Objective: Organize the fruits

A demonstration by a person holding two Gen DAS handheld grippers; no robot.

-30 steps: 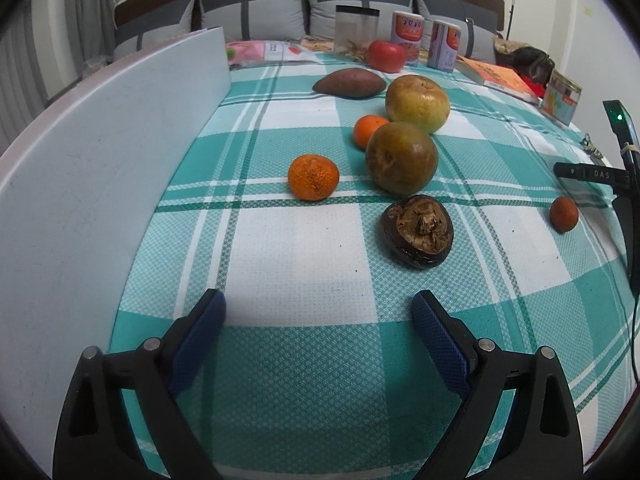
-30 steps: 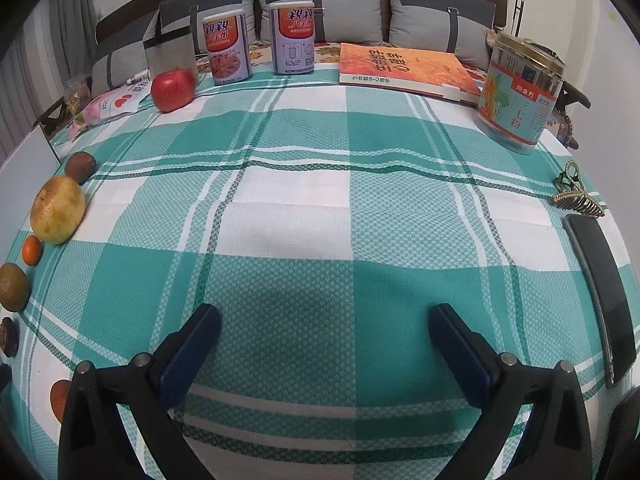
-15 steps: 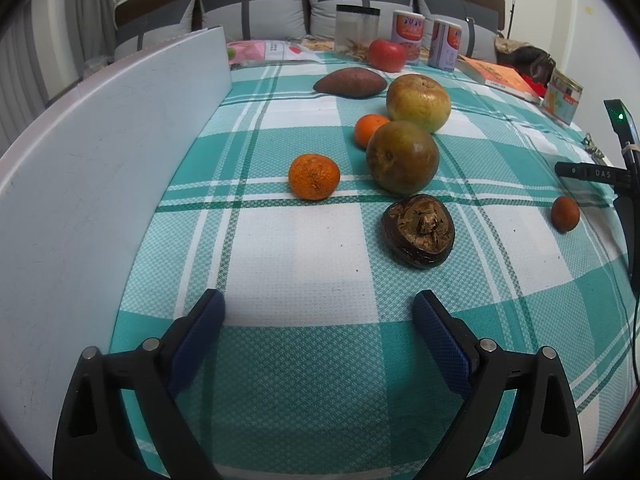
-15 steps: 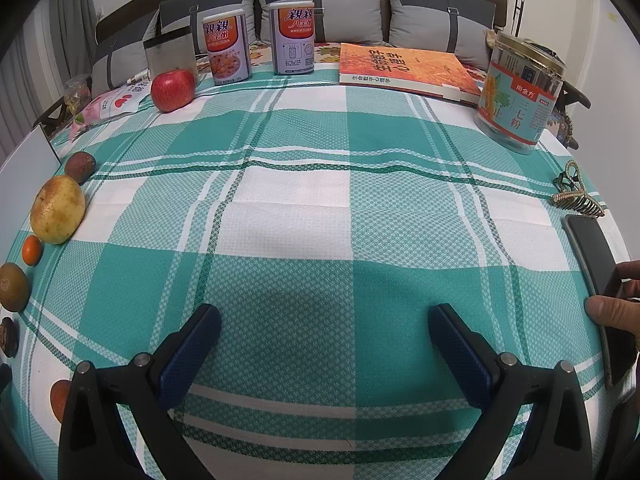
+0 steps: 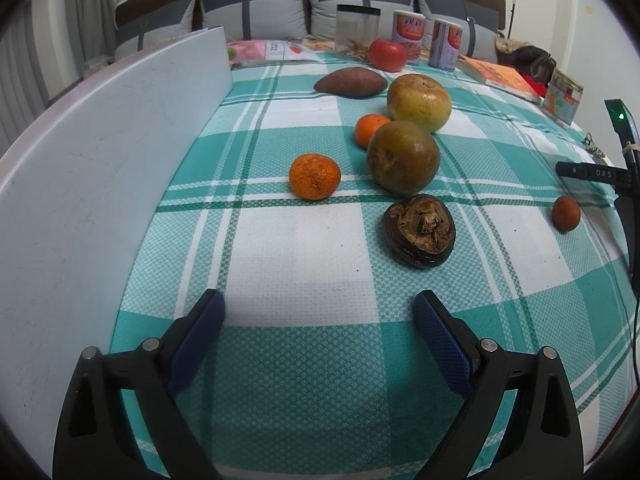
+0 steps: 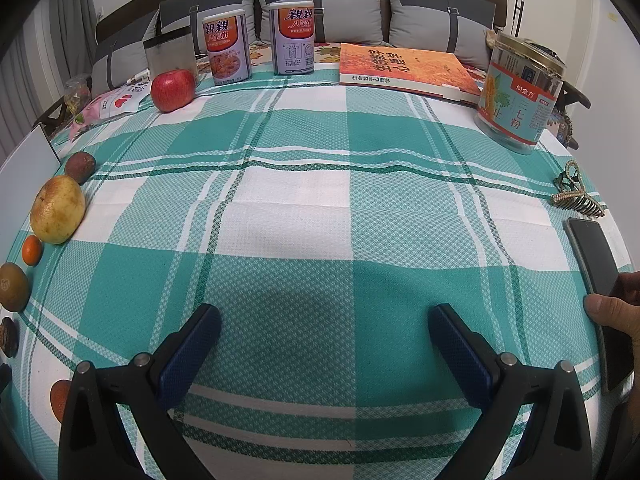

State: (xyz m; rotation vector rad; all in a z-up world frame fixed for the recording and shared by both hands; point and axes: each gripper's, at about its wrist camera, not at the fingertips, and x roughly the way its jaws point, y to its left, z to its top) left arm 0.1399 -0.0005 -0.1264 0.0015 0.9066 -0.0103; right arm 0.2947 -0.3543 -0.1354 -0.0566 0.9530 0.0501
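Note:
Fruit lies on a teal checked cloth. The left wrist view shows a tangerine [image 5: 315,176], a dried dark fruit [image 5: 419,230], a green-brown round fruit [image 5: 403,157], a second tangerine [image 5: 370,129], a yellow pear-like fruit [image 5: 418,102], a sweet potato [image 5: 351,82], a red apple [image 5: 386,55] and a small reddish fruit [image 5: 565,213]. My left gripper [image 5: 319,322] stands open and empty, short of the tangerine. My right gripper [image 6: 324,334] is open over bare cloth; the apple [image 6: 173,90] and yellow fruit [image 6: 58,214] lie far to its left.
A white board [image 5: 92,168] stands along the left side. Two cans [image 6: 226,50], an orange book [image 6: 406,68] and a tin [image 6: 520,92] line the back. At the right edge lie a hair clip [image 6: 576,196] and a phone [image 6: 596,268], touched by a hand [image 6: 616,312].
A hand has come in at the right edge and now rests on the phone. Both grippers and the fruit have stayed put.

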